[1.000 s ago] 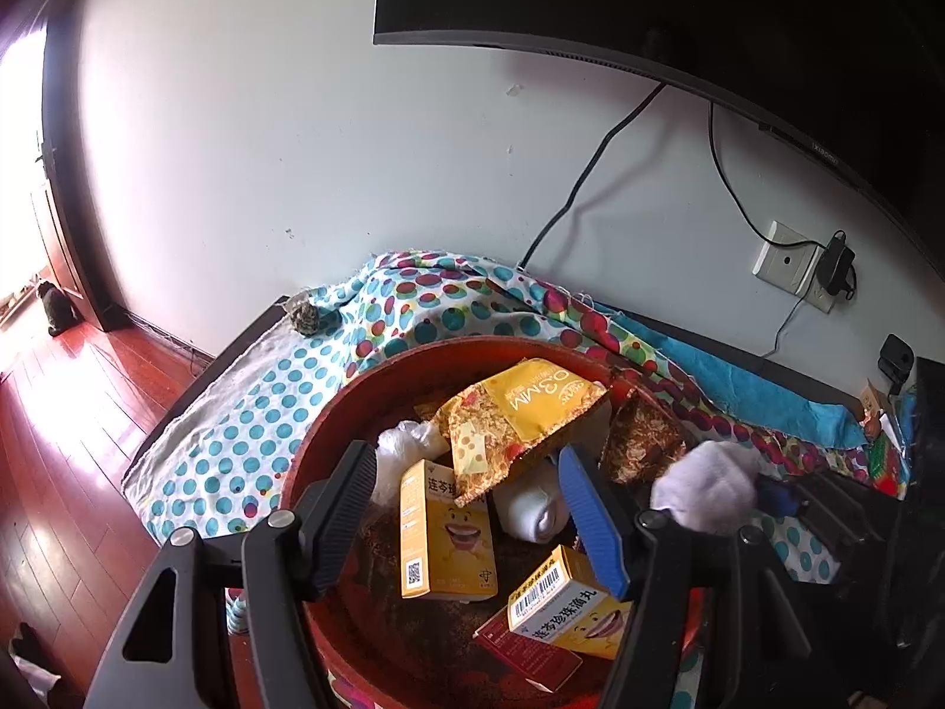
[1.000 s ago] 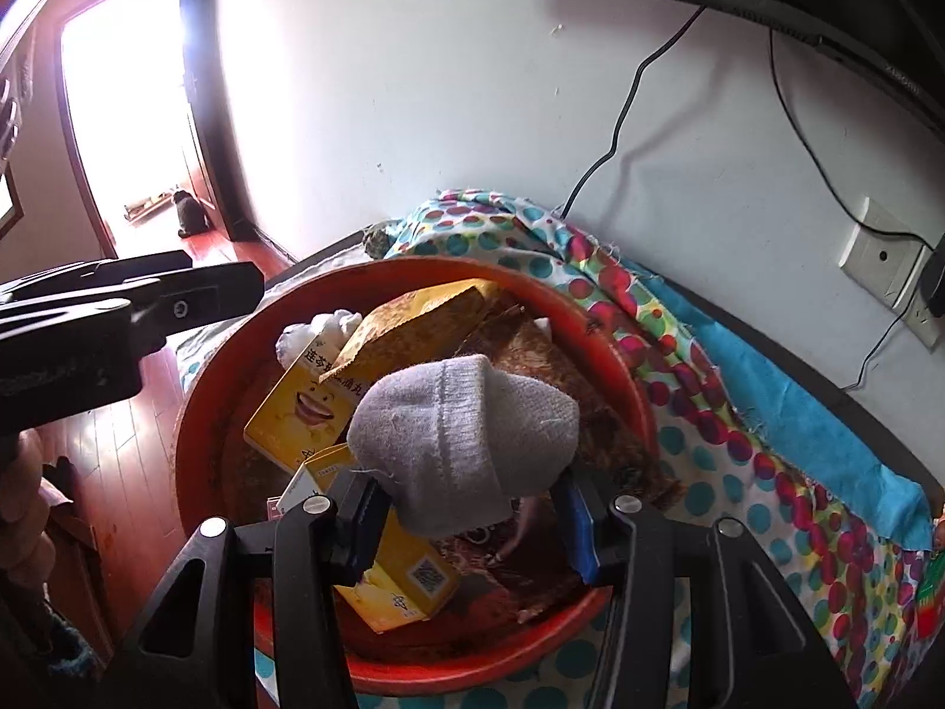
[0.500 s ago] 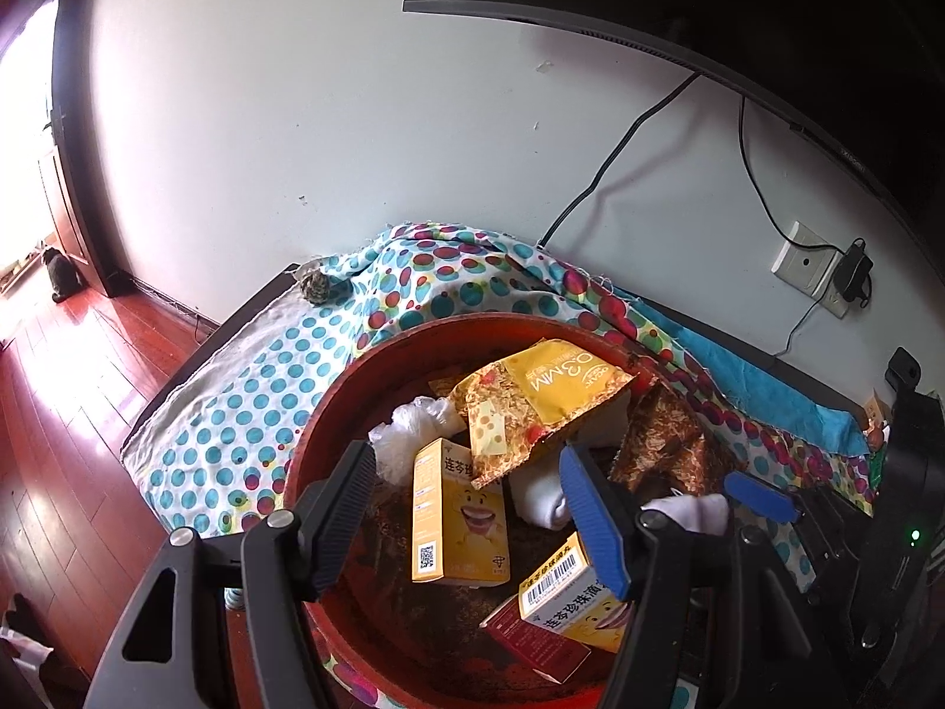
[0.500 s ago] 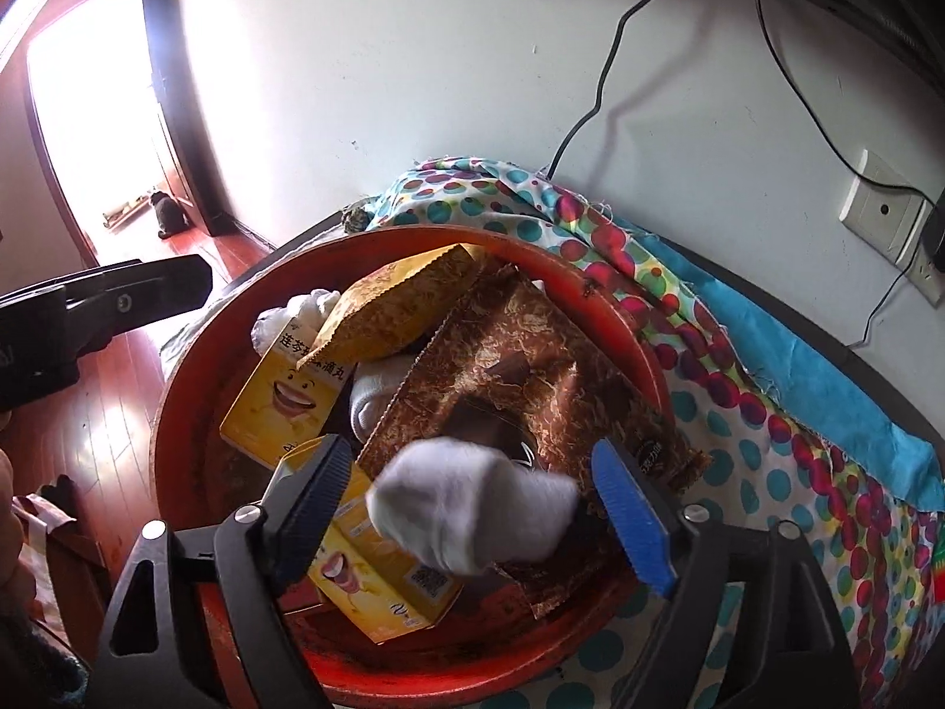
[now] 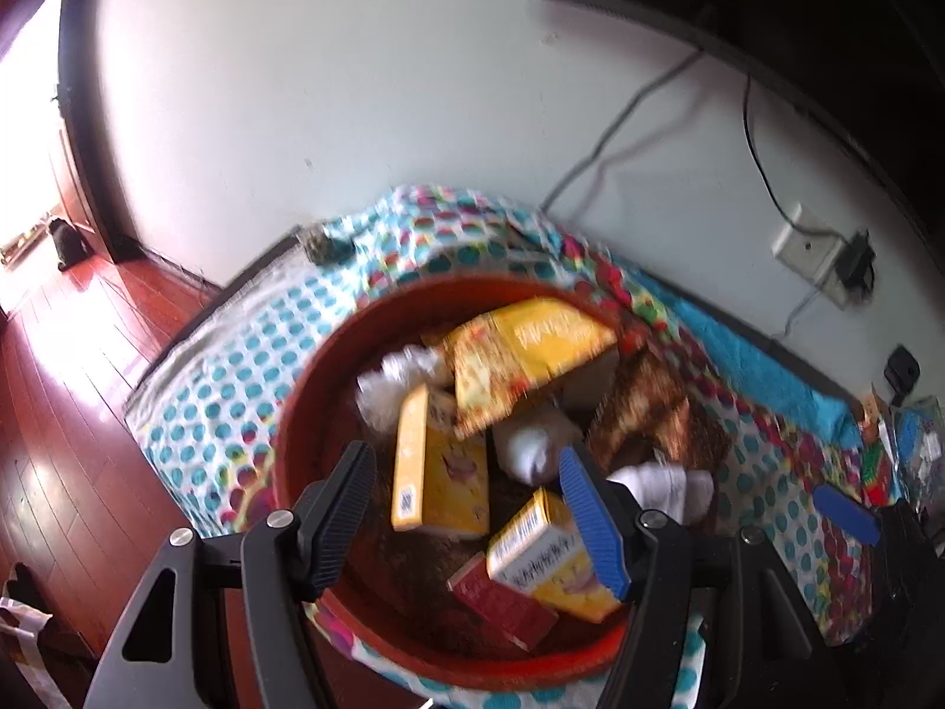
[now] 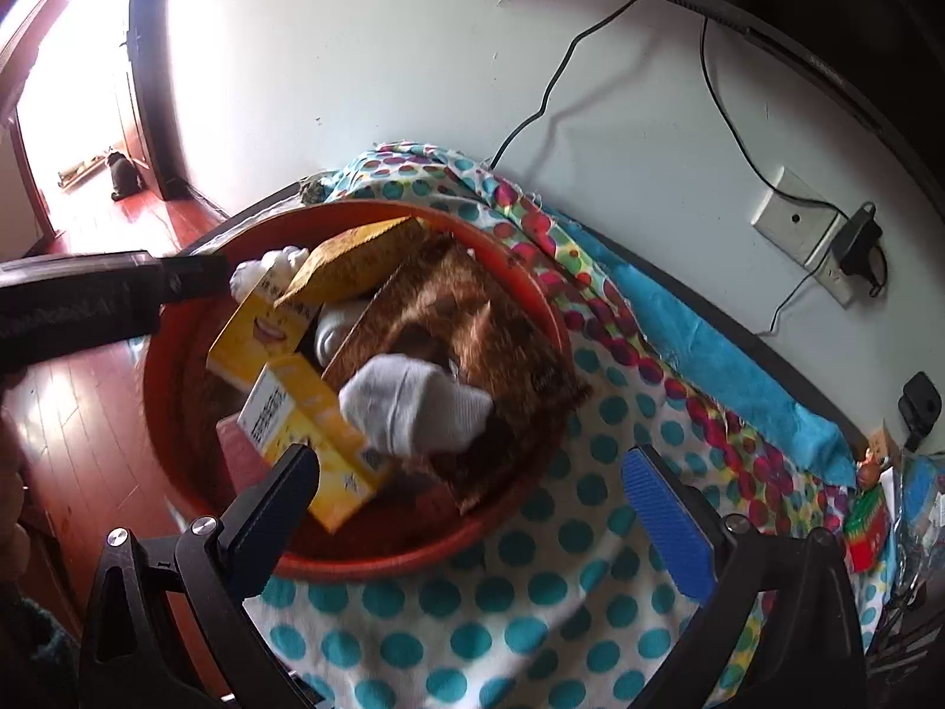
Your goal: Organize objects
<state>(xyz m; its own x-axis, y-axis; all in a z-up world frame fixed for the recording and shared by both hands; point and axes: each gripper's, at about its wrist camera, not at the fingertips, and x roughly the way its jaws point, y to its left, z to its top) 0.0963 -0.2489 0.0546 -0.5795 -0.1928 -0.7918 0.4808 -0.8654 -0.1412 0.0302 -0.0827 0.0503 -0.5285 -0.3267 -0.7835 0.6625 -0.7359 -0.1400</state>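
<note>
Right gripper point(image 6: 472, 496): jaws spreading wide at this moment, nothing between them, black finger over the near rim of the basin, blue-padded finger over the spotted cloth. White sock point(image 6: 416, 407): rolled, released, lying just beyond the jaws and clear of both pads, resting on a brown printed packet point(image 6: 472, 348) and against a yellow carton point(image 6: 307, 431) inside the red basin point(image 6: 531, 301). Left gripper point(image 5: 466, 508): jaws parted and empty, poised above the near half of the basin; an upright yellow box point(image 5: 437, 467) and a second white bundle point(image 5: 531, 443) lie past its fingertips, untouched. Further contents, in the left wrist view: red box point(image 5: 502, 602) at the near wall beside the lying yellow carton, crumpled white wrapper point(image 5: 390, 384), yellow snack bag point(image 5: 520, 354) tilted across the far side. Support: polka-dot cloth point(image 6: 472, 608) under the basin, blue fabric point(image 6: 709, 348) along the wall side. Background: white wall with a socket plate point(image 6: 791, 224), plugged adapter and hanging cables; dark screen edge above; red wooden floor to the left, sunlit doorway beyond.
</note>
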